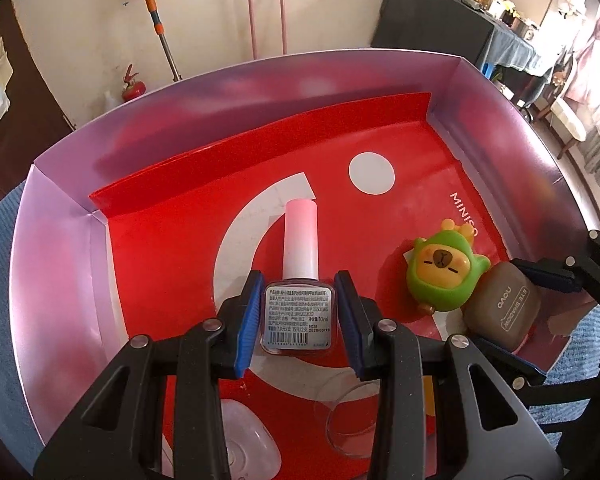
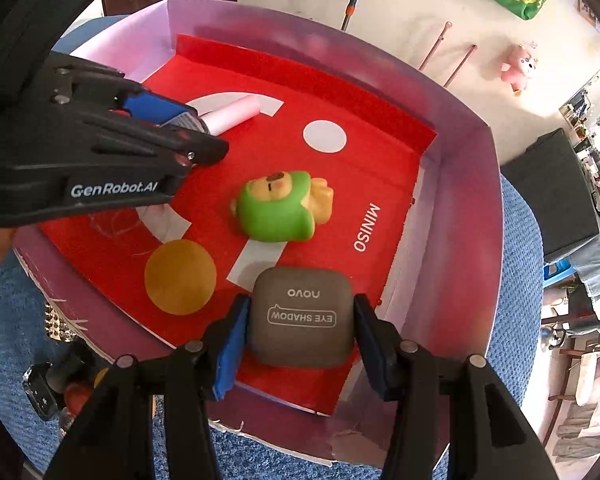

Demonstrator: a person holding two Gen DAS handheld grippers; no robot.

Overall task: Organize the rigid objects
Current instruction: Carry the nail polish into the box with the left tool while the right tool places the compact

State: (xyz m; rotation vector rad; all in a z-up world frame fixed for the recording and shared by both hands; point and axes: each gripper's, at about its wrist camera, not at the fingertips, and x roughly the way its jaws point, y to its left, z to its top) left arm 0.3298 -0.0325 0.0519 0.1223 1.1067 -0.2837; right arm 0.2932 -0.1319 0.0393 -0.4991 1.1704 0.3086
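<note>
box [image 1: 60,216]: pink walls, red-and-white liner
bottle [image 1: 299,280]: pink cap
toy [image 1: 444,276]: green, yellow face
case [image 2: 300,316]: grey-brown

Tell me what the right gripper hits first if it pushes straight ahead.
The right gripper, carrying the eyeshadow case, would probably meet the green capybara toy first, though depth is unclear.

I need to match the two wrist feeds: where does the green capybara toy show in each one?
Left wrist: the green capybara toy lies right of centre, against the eyeshadow case.
Right wrist: the toy lies at centre, just beyond the case.
Shared landmark: the white MINISO lettering on the red liner.
</note>
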